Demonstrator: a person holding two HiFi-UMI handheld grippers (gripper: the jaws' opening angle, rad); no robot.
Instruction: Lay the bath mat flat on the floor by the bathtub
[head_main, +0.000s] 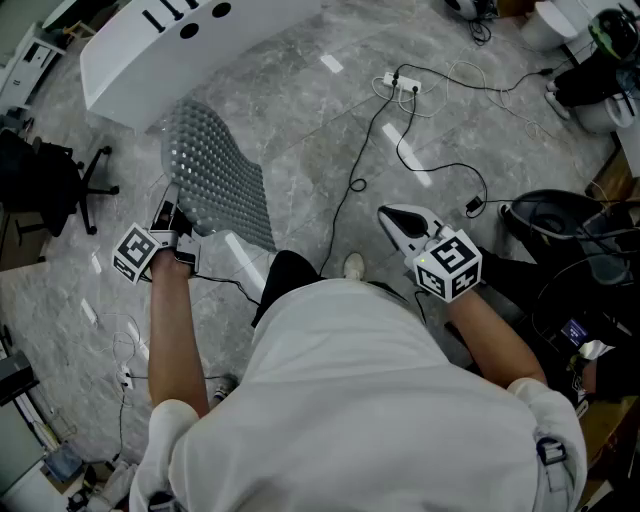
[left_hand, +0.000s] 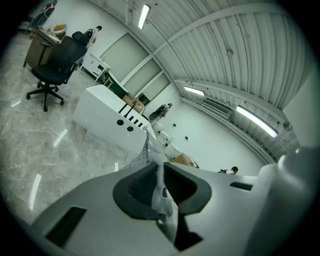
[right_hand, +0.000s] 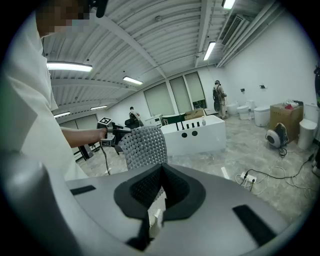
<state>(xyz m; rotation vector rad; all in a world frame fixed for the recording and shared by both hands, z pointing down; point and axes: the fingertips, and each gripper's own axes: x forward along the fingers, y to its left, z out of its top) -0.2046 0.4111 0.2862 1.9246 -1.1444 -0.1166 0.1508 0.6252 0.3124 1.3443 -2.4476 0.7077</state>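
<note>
L gripper was clenched on a corner of the mat, which hung off the floor by the bathtub. R gripper was closed, empty, well apart. Prob. best: R takes another corner, spread taut, lower w/o folds.

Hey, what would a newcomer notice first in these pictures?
The studded bath mat catches the eye first, held up off the floor by one edge in the left gripper. Just beyond it stands the white bathtub on the grey marble floor, with a power strip and loose cables at right.
</note>
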